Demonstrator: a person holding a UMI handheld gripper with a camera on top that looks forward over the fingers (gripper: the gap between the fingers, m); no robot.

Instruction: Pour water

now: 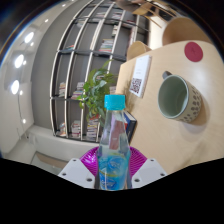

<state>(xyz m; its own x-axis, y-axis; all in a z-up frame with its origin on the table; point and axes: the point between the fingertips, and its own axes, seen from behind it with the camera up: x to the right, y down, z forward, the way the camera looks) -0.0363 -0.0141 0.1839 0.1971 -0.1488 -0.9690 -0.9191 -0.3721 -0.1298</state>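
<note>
- Even, fairly bright indoor light; nothing lies in deep shade.
- To the left of the bottle [114, 140], a row of bright white spots glares along the curved rim of the view.
- The bottle's clear plastic catches pale highlights down its body; its blue cap is evenly lit.
- Strong wide-angle distortion: the grid shelf [95, 60] behind the bottle bows outward, its bars curving more the farther they are from the bottle.
- The green mug [178, 98], to the right of the bottle, is soft-edged, with a shaded interior.
- The plant [93, 95] just behind the bottle looks slightly blurred.
- The pink pads [92, 158] beside the bottle's base sit in mild shadow.
</note>
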